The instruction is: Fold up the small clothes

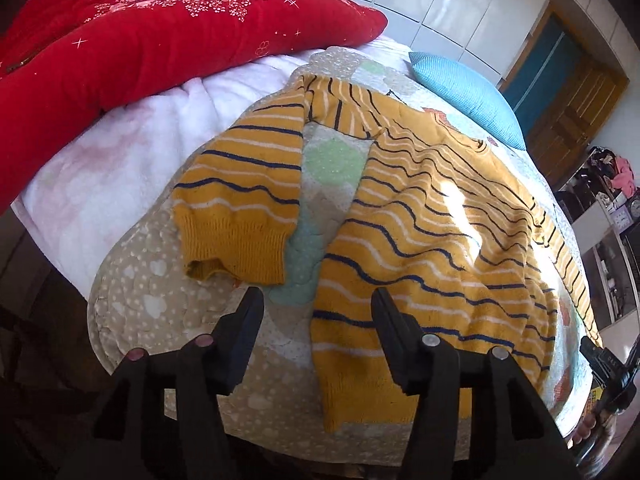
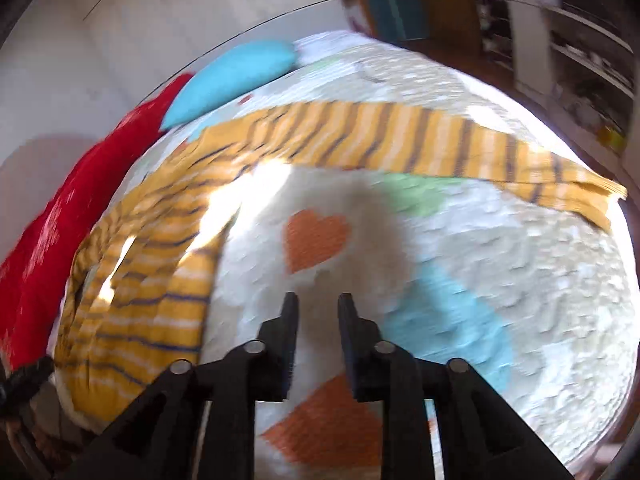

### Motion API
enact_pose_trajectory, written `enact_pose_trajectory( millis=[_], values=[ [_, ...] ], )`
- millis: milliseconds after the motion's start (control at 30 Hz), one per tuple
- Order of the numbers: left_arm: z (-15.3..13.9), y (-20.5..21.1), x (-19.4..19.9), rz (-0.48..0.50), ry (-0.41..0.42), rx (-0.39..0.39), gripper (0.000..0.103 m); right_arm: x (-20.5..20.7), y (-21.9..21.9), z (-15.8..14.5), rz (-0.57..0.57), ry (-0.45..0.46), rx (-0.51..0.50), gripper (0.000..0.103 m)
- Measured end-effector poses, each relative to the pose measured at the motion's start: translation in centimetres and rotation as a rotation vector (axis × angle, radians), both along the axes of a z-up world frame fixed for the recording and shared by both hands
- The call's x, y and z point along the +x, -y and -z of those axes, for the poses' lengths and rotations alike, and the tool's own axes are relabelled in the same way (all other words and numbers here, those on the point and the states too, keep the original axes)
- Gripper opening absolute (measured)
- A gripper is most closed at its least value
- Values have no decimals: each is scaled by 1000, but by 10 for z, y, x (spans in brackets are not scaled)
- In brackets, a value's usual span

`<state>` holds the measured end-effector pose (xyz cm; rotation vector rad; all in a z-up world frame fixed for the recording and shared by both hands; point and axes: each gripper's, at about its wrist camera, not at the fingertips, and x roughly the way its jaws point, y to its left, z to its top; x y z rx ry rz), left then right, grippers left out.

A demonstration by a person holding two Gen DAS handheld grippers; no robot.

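Observation:
A small mustard-yellow sweater with navy and white stripes lies flat on a quilted bed cover. Its left sleeve is bent down beside the body, cuff toward me. My left gripper is open and empty, hovering just short of the cuff and the hem. In the blurred right wrist view the sweater body lies at the left and its other sleeve stretches out to the right. My right gripper is open with a narrow gap, empty, over the bare cover.
A red embroidered quilt lies along the far left of the bed. A light blue pillow sits at the head. A white fleece blanket lies under the cover. Shelves and a wooden door stand to the right.

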<state>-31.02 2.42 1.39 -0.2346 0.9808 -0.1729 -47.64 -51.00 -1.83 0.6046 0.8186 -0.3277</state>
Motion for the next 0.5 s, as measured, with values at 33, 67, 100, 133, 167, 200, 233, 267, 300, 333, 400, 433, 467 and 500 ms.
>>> enact_pose_trajectory(
  millis=[33, 67, 100, 133, 167, 200, 233, 267, 300, 333, 400, 433, 467, 500],
  values=[
    [-1, 3, 0, 4, -2, -1, 55, -11, 24, 1, 78, 24, 29, 42],
    [-1, 7, 1, 10, -6, 0, 57, -21, 46, 2, 150, 50, 60, 43],
    [-2, 11, 1, 17, -8, 2, 59, -29, 63, 2, 209, 79, 90, 46],
    [-3, 16, 1, 26, -9, 5, 59, -37, 82, 3, 267, 111, 124, 53],
    [-3, 20, 1, 34, -7, 9, 59, -43, 98, 5, 320, 137, 156, 57],
    [-3, 25, 1, 42, -6, 15, 59, -47, 114, 8, 375, 157, 189, 60],
    [-4, 29, 1, 49, -6, 18, 59, -49, 129, 11, 424, 169, 221, 60],
    [-5, 33, 2, 56, -6, 18, 59, -48, 141, 16, 462, 173, 253, 60],
    [-5, 38, 2, 62, -6, 16, 59, -47, 152, 21, 493, 183, 292, 57],
    [-6, 42, 2, 68, -6, 14, 59, -44, 161, 25, 511, 198, 330, 32],
    [-9, 49, 1, 80, -1, 19, 59, -30, 174, 22, 493, 196, 365, 7],
    [-11, 53, 1, 87, 4, 27, 59, -24, 178, 13, 477, 215, 365, 6],
    [-14, 57, 0, 95, 12, 37, 59, -20, 180, -3, 455, 246, 342, 6],
    [-17, 60, 0, 101, 22, 48, 59, -16, 180, -21, 429, 279, 305, 6]
  ],
)
